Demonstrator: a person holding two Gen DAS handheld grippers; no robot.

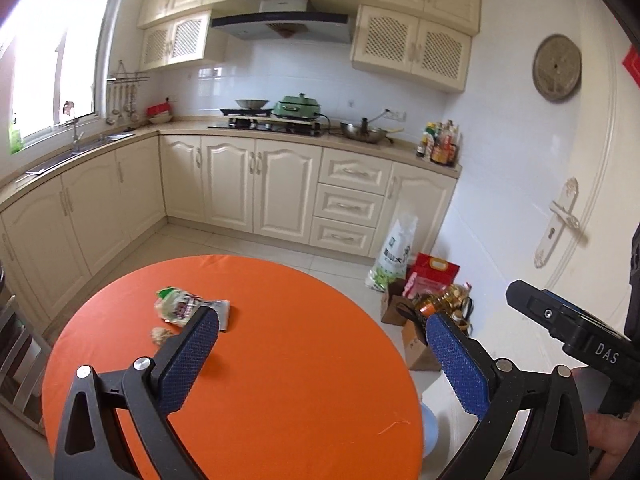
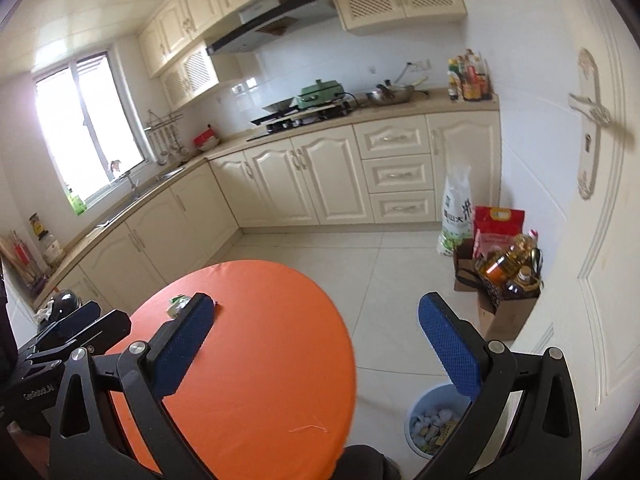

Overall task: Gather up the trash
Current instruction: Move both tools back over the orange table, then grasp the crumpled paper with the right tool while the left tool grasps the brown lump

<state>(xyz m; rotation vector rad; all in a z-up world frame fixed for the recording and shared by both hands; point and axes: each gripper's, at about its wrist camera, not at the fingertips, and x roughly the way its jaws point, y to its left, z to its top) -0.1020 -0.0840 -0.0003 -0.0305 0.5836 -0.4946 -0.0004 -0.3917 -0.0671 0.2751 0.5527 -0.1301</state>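
A round orange table (image 1: pixel 280 360) carries a crumpled green-and-white wrapper (image 1: pixel 180 304), a small crumpled scrap (image 1: pixel 160 335) just beside it, and a thin thread (image 1: pixel 394 426) near its edge.

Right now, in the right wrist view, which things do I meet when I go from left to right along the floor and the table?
Orange table with snack wrappers → blue trash bin → white rice bag → red bag → oil bottles in paper bags → door.

Both wrist views look down across the orange table (image 1: pixel 280 360) toward the kitchen cabinets (image 2: pixel 312 172)
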